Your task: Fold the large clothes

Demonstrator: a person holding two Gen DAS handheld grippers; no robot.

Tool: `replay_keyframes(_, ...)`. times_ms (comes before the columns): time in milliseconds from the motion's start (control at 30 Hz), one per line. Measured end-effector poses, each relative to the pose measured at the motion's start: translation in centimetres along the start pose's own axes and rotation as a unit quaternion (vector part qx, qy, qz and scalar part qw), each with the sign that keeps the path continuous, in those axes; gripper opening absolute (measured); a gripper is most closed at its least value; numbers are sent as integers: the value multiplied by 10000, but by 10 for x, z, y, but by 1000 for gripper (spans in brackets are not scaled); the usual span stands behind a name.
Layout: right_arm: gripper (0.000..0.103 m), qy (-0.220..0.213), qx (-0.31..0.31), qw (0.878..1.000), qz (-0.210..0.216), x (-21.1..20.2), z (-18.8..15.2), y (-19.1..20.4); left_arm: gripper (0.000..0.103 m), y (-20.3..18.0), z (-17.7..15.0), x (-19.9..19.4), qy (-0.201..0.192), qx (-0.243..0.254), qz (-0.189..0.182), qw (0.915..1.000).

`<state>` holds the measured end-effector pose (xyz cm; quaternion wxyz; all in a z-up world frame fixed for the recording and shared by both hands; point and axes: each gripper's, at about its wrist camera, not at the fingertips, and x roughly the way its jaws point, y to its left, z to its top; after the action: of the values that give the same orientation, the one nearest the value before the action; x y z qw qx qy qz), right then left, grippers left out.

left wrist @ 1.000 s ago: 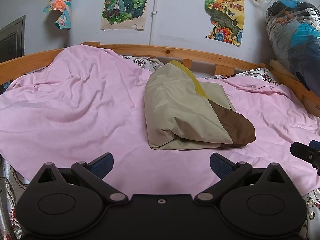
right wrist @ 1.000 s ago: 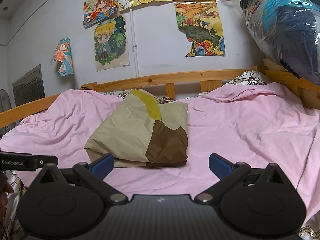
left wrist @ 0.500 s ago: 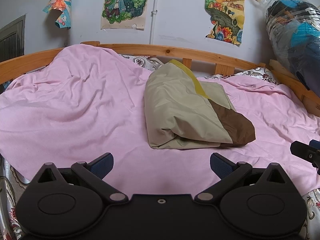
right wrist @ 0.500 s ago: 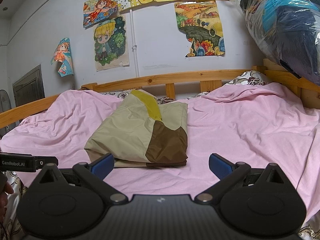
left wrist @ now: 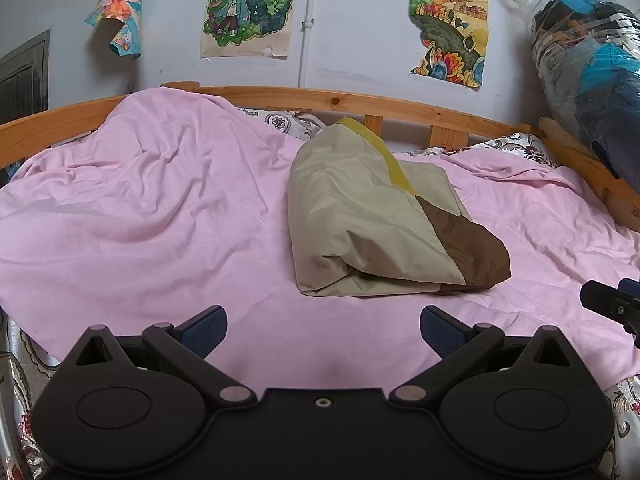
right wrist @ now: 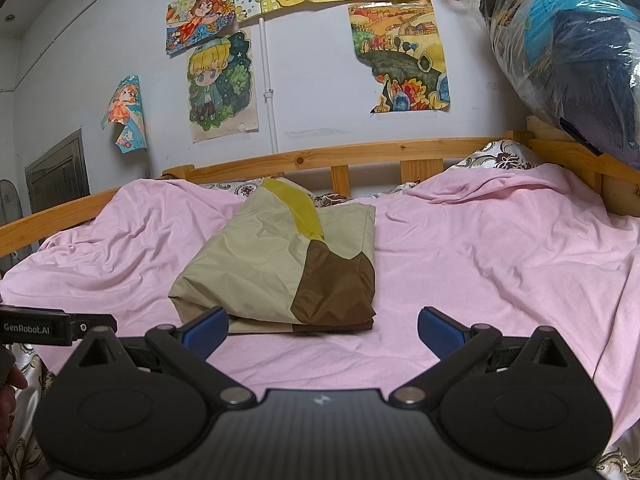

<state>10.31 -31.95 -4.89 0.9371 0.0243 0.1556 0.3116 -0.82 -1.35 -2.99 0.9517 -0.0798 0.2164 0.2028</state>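
Open pink sheet [left wrist: 160,216] spreads wide on the left of the folded garment [left wrist: 372,216], and more bare sheet lies on its right. The wooden rail [left wrist: 360,102] walls off the far edge. At far right, a bulky plastic-wrapped bundle [right wrist: 568,52] overhangs the corner.

Folded jacket [left wrist: 372,216]: thin smooth cloth, faint sheen, fine creases, in beige, brown and yellow panels. Pink sheet [left wrist: 160,216]: soft matt cloth, rumpled. Bed rail [left wrist: 360,102]: bare pale wood, knots showing, light satin finish. Patterned cover [left wrist: 24,364] beneath the sheet: glossy satin-like cloth. Left claw [left wrist: 323,330] and right claw [right wrist: 323,328]: matt black plastic arms, blue textured pads, small metal pivot pins. Posters [right wrist: 222,88]: paper, curled, torn edges. Bag [right wrist: 560,40]: clear glossy plastic.
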Motion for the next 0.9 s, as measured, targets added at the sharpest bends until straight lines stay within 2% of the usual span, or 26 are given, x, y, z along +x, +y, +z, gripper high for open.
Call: replay_keyframes(900,103,18,7,10000,9,0,-1,1,102,1,-2,2,48,28,-12,10000)
